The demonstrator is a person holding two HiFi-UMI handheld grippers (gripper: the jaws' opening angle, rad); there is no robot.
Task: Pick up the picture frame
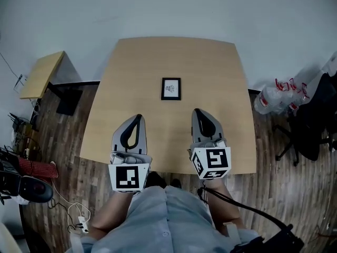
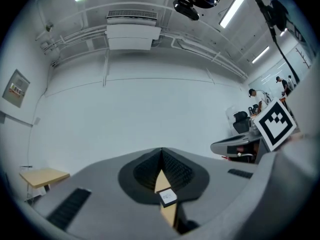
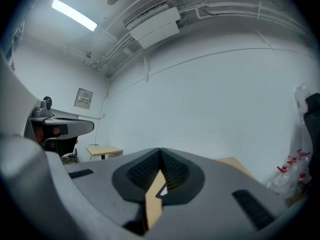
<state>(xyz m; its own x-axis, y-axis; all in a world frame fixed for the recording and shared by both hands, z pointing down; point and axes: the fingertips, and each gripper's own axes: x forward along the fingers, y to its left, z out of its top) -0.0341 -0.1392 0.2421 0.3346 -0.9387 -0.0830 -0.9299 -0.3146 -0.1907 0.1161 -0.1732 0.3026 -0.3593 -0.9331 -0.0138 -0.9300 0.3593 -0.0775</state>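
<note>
The picture frame [image 1: 171, 88] lies flat near the centre of the tabletop [image 1: 221, 73], apart from the left tongs [image 1: 138, 116] and right tongs [image 1: 197, 111], both clenched on nothing and apparently held clear above the near half.

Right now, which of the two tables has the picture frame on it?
The large table straight ahead of the person: the picture frame lies flat near its middle. The small table stands off to the left, by the wall, without it.

Light wood table [image 1: 210, 73] in front of me, on plank floor [image 1: 79, 175].
Sm. black picture frame [image 1: 171, 88] lies flat on it, approx. centre, away from all edges.
</note>
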